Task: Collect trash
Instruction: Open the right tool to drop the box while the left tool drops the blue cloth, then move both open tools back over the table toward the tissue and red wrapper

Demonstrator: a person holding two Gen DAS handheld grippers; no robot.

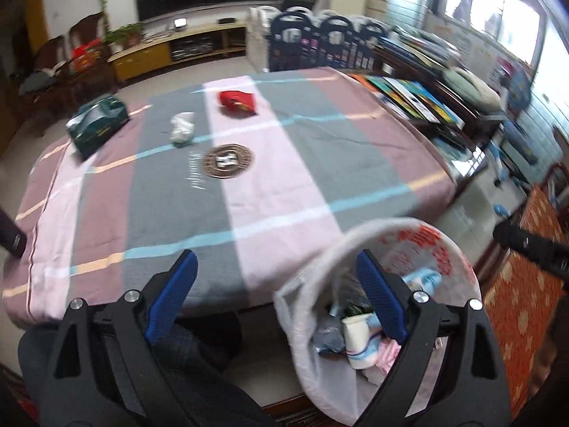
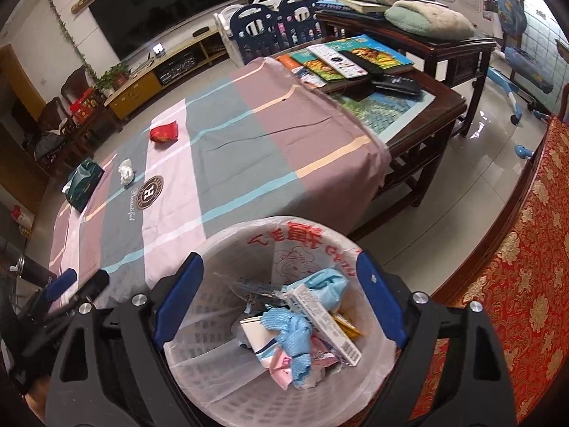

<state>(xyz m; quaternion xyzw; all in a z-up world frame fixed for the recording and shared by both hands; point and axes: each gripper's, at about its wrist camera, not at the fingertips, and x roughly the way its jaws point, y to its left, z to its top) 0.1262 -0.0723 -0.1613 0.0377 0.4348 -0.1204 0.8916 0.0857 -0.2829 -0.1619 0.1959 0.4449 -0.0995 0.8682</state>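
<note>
A white waste basket [image 2: 199, 323] lined with a printed plastic bag stands off the table's near edge and holds several pieces of trash; it also shows in the left wrist view [image 1: 313, 323]. On the striped tablecloth [image 1: 277, 163] lie a red wrapper [image 1: 237, 102], a crumpled white tissue [image 1: 182, 127] and a green tissue pack [image 1: 97, 124]. They also show in the right wrist view: wrapper [image 2: 163, 131], tissue [image 2: 126, 170], pack [image 2: 83, 183]. My left gripper [image 1: 275, 267] is open and empty over the table's near edge. My right gripper [image 2: 279, 270] is open and empty above the basket.
A dark wooden side table [image 2: 419, 82] with books and remote controls stands right of the tablecloth. A red patterned sofa [image 2: 515, 284] is at the right. A TV cabinet [image 1: 177, 46] and folding chairs [image 1: 320, 42] stand beyond the table.
</note>
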